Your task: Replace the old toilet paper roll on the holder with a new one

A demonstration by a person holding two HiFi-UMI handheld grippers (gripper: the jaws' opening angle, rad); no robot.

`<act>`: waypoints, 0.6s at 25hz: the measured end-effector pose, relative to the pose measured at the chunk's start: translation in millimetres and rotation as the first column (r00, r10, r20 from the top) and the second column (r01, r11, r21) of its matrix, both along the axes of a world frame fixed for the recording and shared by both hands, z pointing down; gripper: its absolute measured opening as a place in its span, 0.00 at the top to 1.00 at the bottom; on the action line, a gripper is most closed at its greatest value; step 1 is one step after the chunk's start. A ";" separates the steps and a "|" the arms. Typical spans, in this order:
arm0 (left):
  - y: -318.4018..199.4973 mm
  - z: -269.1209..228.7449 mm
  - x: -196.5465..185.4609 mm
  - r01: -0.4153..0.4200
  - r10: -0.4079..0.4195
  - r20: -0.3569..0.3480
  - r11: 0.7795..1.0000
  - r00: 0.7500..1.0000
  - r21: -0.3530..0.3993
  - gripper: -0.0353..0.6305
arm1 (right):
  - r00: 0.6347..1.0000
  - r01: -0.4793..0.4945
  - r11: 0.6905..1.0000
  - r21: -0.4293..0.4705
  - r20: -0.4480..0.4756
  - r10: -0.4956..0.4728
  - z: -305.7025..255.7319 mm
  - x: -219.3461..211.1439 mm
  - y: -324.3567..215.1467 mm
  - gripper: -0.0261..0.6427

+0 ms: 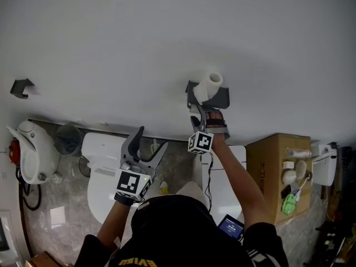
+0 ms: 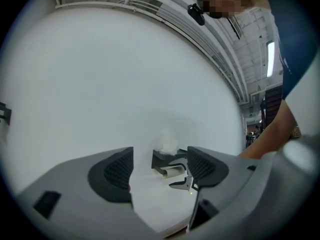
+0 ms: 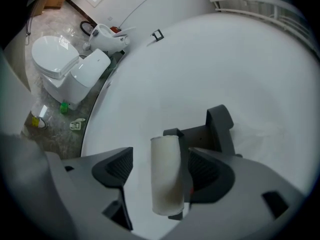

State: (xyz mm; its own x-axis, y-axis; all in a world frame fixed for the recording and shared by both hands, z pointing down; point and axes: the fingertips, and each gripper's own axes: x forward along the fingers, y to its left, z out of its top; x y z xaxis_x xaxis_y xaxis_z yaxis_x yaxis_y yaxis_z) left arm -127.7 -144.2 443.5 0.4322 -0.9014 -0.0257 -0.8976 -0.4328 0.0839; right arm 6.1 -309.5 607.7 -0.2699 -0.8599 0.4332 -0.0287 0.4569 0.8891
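A dark grey paper holder (image 1: 218,98) is fixed to the white wall. A white roll (image 1: 211,83) sits on top of it. In the right gripper view a thin, nearly bare white tube (image 3: 166,176) hangs at the holder (image 3: 215,131), between the jaws of my right gripper (image 3: 161,169). The right pad is close against the tube and a gap shows at the left pad, so the jaws stand open around it. My left gripper (image 1: 152,138) is open and empty, held well left of and below the holder. From it I see the holder (image 2: 162,160) and tube (image 2: 173,172) far off.
Below the wall stand white toilets (image 1: 103,168) on a grey stone floor. A cardboard box (image 1: 275,168) with small items is at the right. A white appliance (image 1: 30,149) is at the left, and a small dark bracket (image 1: 21,87) is on the wall.
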 end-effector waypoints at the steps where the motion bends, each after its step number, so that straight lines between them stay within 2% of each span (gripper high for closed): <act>1: -1.1 -0.9 1.1 -0.002 0.002 -0.003 1.000 1.000 0.001 0.43 | 1.000 0.003 1.000 0.005 -0.005 -0.003 -0.5 -0.3 -0.3 0.45; 7: -5.7 -9.2 12.6 -0.020 0.021 -0.020 1.000 1.000 0.018 0.43 | 1.000 0.001 1.000 0.018 0.011 -0.002 -4.7 -0.3 -3.3 0.55; 15: -4.8 -10.7 24.4 -0.057 0.057 0.005 0.998 0.998 0.024 0.43 | 1.000 0.000 0.999 0.044 0.012 0.000 -7.7 -2.5 -2.8 0.67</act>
